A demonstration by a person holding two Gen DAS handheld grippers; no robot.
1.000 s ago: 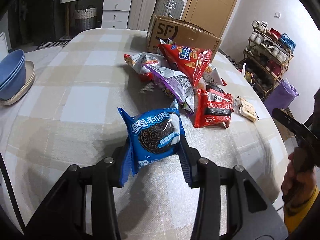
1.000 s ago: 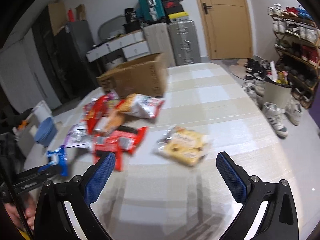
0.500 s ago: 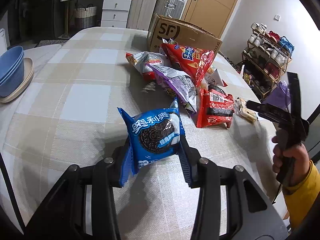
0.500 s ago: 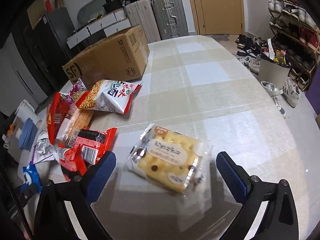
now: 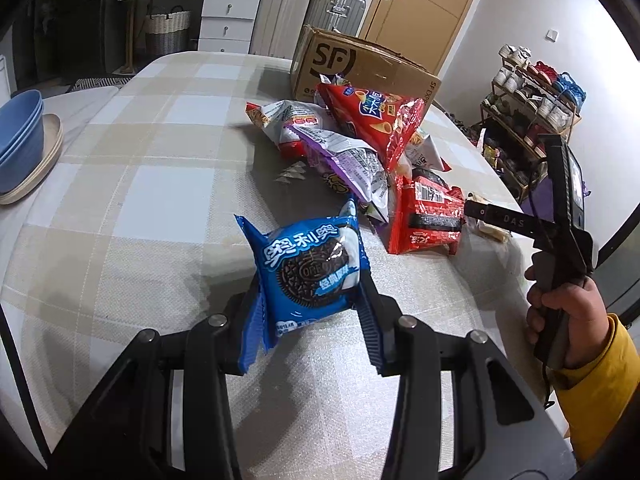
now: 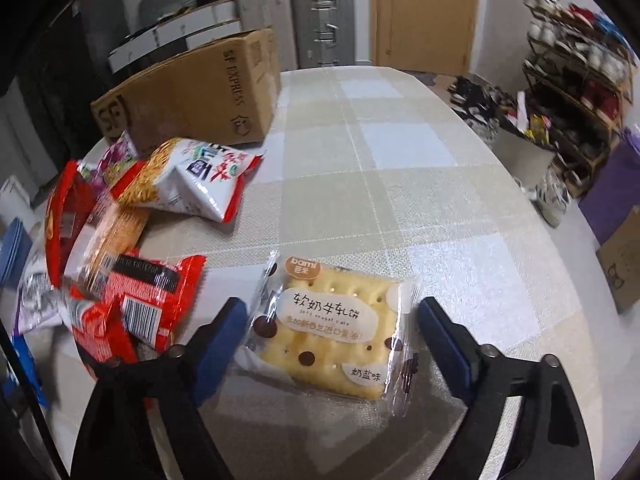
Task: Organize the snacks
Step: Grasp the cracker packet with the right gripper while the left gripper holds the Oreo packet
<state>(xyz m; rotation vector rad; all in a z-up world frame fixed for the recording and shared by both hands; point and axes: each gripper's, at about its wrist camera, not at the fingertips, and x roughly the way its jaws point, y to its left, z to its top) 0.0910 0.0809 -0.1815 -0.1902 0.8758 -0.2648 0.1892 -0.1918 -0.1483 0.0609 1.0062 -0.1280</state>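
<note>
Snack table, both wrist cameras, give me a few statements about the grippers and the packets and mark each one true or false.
1. The left gripper is shut on the blue Oreo packet. True.
2. The right gripper is clamped tight on the cracker packet. False: it is open, its fingers apart on either side of the packet, which lies on the table.
3. The cardboard box stands behind the pile of snacks. True.
4. The Oreo packet lies flat in the snack pile. False: it is held upright between the left gripper's fingers, apart from the pile.
5. The blue bowls sit inside the cardboard box. False: they are stacked on a plate at the far left.
</note>
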